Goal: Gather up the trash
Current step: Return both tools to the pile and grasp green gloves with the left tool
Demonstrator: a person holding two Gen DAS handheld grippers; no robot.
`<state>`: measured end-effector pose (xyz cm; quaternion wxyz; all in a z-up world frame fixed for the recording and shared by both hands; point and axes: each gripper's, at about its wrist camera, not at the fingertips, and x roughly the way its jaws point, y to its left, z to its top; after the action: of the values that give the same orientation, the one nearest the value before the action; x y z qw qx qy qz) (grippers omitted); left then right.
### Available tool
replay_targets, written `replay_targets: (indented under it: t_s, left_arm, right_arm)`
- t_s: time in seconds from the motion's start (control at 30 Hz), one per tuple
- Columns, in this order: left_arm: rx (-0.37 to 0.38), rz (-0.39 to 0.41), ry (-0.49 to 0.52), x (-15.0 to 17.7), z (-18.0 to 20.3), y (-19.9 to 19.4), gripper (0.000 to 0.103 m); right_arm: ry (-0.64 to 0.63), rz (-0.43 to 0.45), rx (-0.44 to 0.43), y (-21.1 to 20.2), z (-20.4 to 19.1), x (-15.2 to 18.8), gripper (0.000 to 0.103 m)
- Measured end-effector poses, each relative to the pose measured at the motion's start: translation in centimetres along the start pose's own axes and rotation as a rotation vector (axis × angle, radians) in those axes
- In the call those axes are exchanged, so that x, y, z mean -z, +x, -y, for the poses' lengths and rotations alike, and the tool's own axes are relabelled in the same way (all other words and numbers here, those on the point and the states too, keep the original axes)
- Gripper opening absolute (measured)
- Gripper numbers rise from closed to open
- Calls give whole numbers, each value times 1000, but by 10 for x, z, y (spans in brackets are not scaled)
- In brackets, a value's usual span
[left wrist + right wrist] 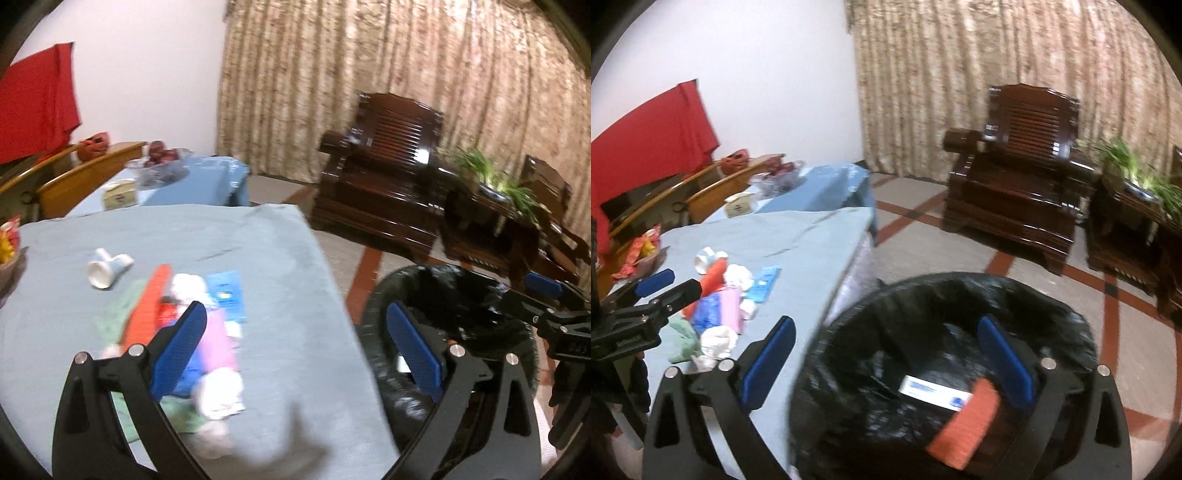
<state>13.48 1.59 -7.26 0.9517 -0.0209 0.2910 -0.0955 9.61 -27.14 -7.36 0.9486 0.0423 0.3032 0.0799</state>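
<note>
A pile of trash (207, 332) lies on the blue-clothed table (288, 280): an orange wrapper (147, 306), a pink packet, a blue packet, crumpled white tissues and a white cup (107, 267) on its side. My left gripper (295, 347) is open and empty over the table's right edge. A bin with a black bag (945, 354) stands beside the table. My right gripper (886, 362) is open above the bin. An orange wrapper (967, 424) and a white box (934, 393) are inside the bin.
A second table (207, 177) with a fruit bowl and tissue box stands behind, with wooden chairs at its left. A dark wooden armchair (1015, 177) and a side table with a plant (1137, 199) stand on the tiled floor by the curtain.
</note>
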Motion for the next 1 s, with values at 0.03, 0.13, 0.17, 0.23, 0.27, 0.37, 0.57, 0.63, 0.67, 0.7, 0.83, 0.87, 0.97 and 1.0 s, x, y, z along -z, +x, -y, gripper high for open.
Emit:
replay_targets:
  t_s: [0.03, 0.13, 0.17, 0.23, 0.27, 0.37, 0.57, 0.63, 0.67, 0.7, 0.83, 0.87, 0.97, 1.0]
  left_arm:
    - [-20, 3, -8, 0, -10, -3, 95]
    - [-66, 3, -32, 4, -34, -8, 95]
    - [-77, 3, -40, 5, -42, -10, 95]
    - [-110, 2, -64, 8, -60, -13, 95]
    - [-128, 1, -72, 9, -69, -14, 95]
    - [-168, 1, -87, 14, -90, -15, 95]
    - [-242, -23, -126, 21, -136, -6, 95]
    - [-257, -32, -136, 25, -147, 0, 95]
    - [-264, -40, -142, 28, -153, 3, 95]
    - [-269, -48, -150, 31, -158, 6, 95]
    - [-282, -86, -171, 39, -177, 20, 91]
    - [-283, -93, -173, 41, -180, 23, 86]
    - [-278, -128, -184, 44, -188, 37, 82]
    - [-276, -137, -188, 46, -190, 40, 82]
  right_arm:
    - [-14, 2, -13, 4, -9, -2, 97]
    - [-40, 3, -45, 13, -29, -6, 97]
    - [-49, 5, -61, 18, -39, -8, 97]
    - [-64, 1, -80, 26, -52, -9, 97]
    - [-69, 0, -89, 29, -56, -10, 97]
    - [-85, -2, -108, 42, -75, -12, 97]
    - [-100, -14, -137, 75, -106, -13, 96]
    - [-109, -20, -138, 87, -116, -13, 94]
    - [-113, -24, -141, 90, -119, -11, 93]
    - [-117, -29, -143, 95, -124, -11, 93]
    - [-138, -55, -158, 115, -143, -9, 89]
    - [-145, -60, -159, 120, -147, -7, 88]
    - [-166, -69, -163, 129, -158, -4, 85]
    - [-172, -73, -165, 132, -162, -4, 84]
